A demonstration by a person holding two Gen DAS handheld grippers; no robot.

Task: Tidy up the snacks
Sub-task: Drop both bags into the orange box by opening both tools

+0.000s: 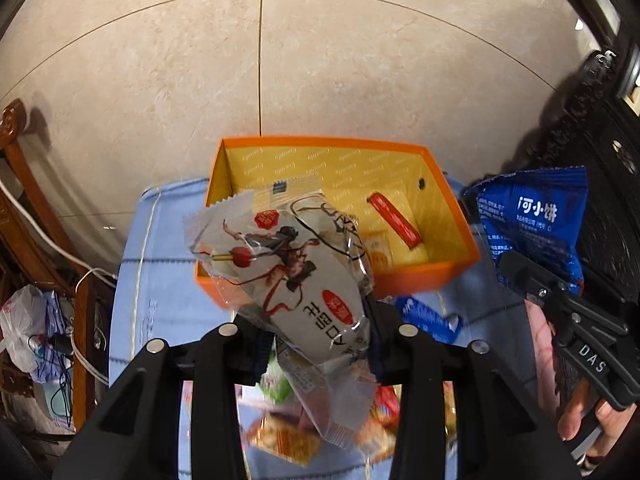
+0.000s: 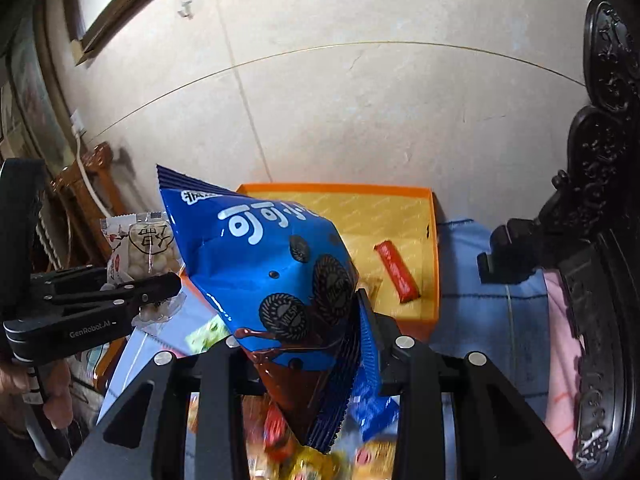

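Left claw (image 1: 316, 344): pinching white snack packet (image 1: 296, 276).
Right claw (image 2: 308, 352): pinching blue cookie bag (image 2: 260, 264).
Risk: slippery wrappers may slide loose, missing orange box (image 1: 456, 272).

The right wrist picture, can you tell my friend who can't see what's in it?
The right gripper holds a blue cookie bag in its jaws, above an orange box with a red snack bar inside. At the left, the left gripper holds a white snack packet.
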